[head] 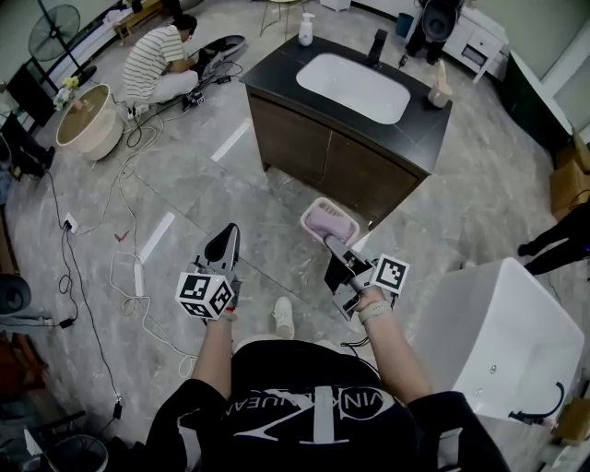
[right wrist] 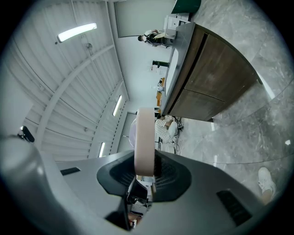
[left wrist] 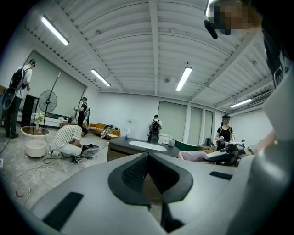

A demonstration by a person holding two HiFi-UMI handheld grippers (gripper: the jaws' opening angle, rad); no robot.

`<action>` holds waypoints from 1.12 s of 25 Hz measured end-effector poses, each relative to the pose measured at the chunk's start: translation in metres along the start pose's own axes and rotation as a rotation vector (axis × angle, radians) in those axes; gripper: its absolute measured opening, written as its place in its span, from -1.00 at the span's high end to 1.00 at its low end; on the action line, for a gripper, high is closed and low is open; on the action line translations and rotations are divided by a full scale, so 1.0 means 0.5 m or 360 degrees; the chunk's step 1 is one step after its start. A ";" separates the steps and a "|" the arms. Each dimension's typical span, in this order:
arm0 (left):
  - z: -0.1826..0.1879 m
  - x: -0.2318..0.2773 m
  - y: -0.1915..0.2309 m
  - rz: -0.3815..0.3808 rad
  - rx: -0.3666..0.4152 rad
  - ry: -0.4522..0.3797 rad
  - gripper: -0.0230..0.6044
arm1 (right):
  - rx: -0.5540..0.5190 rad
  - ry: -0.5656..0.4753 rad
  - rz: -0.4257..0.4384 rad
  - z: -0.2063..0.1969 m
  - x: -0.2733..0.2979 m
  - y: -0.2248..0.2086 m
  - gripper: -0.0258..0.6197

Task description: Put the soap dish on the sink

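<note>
In the head view my right gripper (head: 330, 241) is shut on the rim of a pale lilac soap dish (head: 330, 221), held out level over the floor in front of the dark vanity (head: 277, 66) with its white sink (head: 353, 87). Seen from the right gripper view, the soap dish (right wrist: 145, 142) stands edge-on between the jaws, with the vanity (right wrist: 209, 78) ahead. My left gripper (head: 224, 247) hangs beside it to the left, jaws together and holding nothing. The left gripper view shows its pads (left wrist: 138, 172) meeting, the sink (left wrist: 147, 145) ahead and the soap dish (left wrist: 197, 156) at right.
A soap bottle (head: 305, 28), a black faucet (head: 378, 43) and a small holder (head: 440, 92) stand on the countertop. A person (head: 161, 64) sits on the floor at far left among cables (head: 129, 267). A white tub (head: 502, 341) stands at right, a round basin (head: 85, 118) at left.
</note>
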State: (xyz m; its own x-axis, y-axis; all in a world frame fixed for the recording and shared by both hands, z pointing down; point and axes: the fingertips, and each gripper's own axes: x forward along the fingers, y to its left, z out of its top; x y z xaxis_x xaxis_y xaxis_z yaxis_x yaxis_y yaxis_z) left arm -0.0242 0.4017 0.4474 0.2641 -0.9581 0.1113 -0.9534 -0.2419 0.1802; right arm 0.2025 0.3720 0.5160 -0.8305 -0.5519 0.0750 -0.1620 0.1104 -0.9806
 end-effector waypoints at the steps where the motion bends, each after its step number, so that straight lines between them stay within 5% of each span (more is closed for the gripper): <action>1: 0.004 0.013 0.013 -0.0007 0.0000 0.0003 0.88 | 0.0002 -0.0007 -0.0004 0.007 0.014 -0.002 0.63; 15: 0.048 0.192 0.171 -0.0103 0.0031 0.0025 0.88 | -0.0029 -0.0102 0.0067 0.107 0.219 0.006 0.63; 28: 0.056 0.260 0.244 -0.0110 0.0014 0.0036 0.88 | -0.0035 -0.0109 0.0064 0.164 0.307 -0.005 0.63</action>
State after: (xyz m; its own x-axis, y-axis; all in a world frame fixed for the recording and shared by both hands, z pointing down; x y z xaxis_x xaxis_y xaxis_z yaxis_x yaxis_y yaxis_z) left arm -0.1100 0.2434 0.4566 0.3327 -0.9353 0.1208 -0.9339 -0.3090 0.1796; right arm 0.1193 0.2192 0.5151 -0.7983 -0.6019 0.0222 -0.1415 0.1516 -0.9783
